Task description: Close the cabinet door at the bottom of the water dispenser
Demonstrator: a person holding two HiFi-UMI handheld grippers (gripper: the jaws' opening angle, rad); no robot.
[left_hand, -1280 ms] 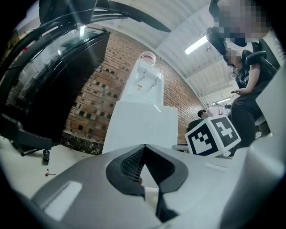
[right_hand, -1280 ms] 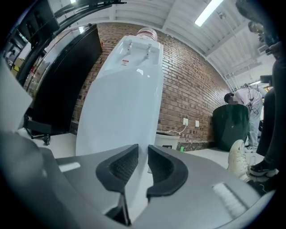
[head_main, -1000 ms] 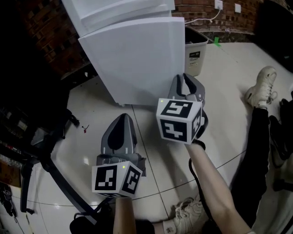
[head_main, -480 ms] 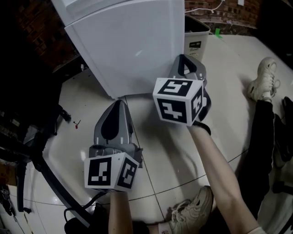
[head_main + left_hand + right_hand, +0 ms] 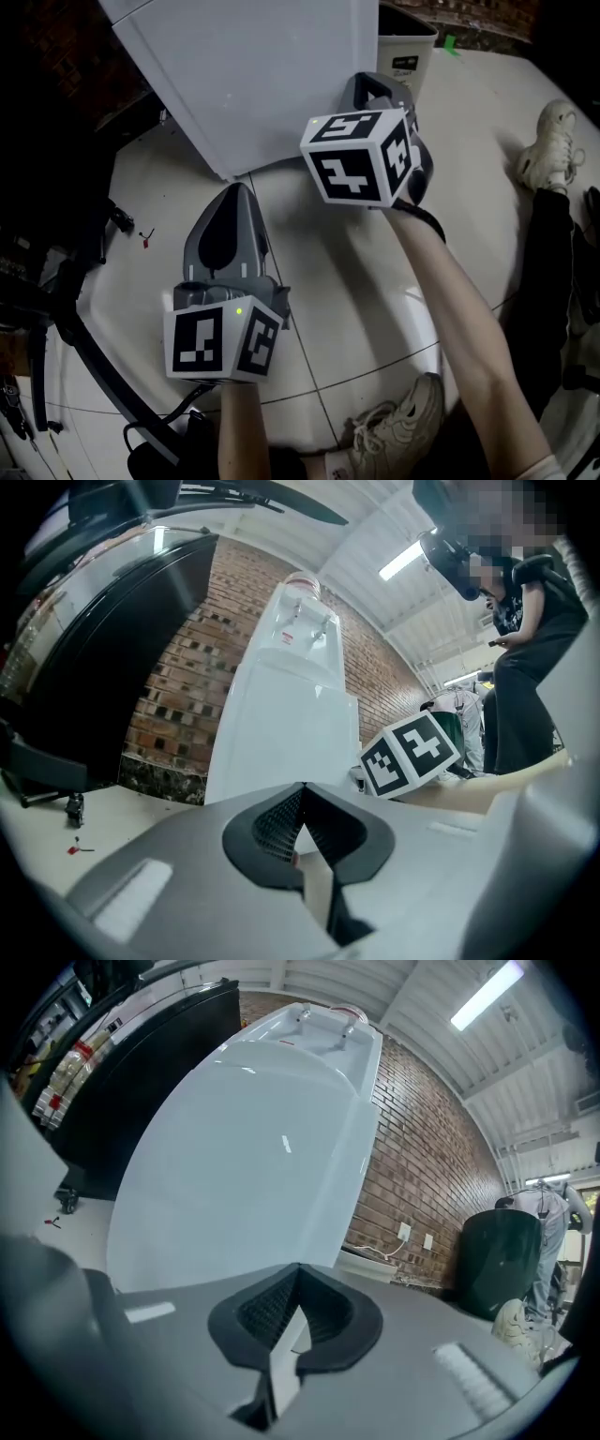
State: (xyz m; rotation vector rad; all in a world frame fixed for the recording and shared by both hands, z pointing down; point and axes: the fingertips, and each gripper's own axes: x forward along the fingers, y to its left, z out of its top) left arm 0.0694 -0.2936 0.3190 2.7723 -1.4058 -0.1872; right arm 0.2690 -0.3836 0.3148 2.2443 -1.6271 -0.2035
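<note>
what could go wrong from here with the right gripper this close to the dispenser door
1. The right gripper is shut, and its tip sits near the right edge of the smooth white cabinet door. A push there might slide off that edge instead of swinging the door.
2. The waste bin stands close beside the water dispenser, so a slip to that side could knock it.

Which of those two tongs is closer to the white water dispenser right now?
The right. The right tongs are up at the water dispenser's front, near its bottom; the left tongs sit farther back over the floor, short of it.
</note>
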